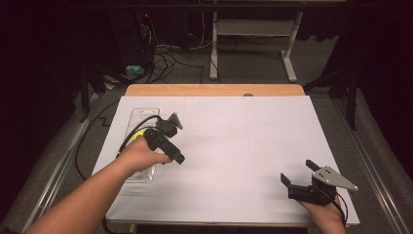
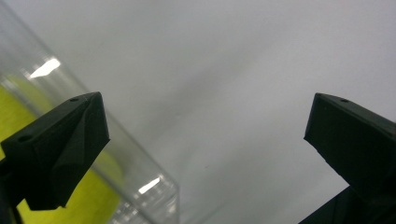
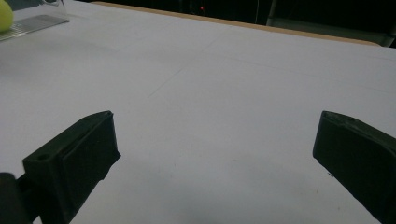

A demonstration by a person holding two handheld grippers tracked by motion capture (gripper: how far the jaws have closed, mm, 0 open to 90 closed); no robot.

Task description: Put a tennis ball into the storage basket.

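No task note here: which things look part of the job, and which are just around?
Likely in play: clear plastic box with something yellow-green inside; left gripper over it; right gripper, jaws apart.

Just around: white table sheet; floor cables; white desk frame.

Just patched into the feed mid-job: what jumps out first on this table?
The clear plastic box at the table's left side, with something yellow-green inside, catches the eye against the plain white sheet. The left tongs hover right beside it, jaws open, one jaw next to the box's clear wall. The right tongs wait open at the near right corner, over bare sheet.
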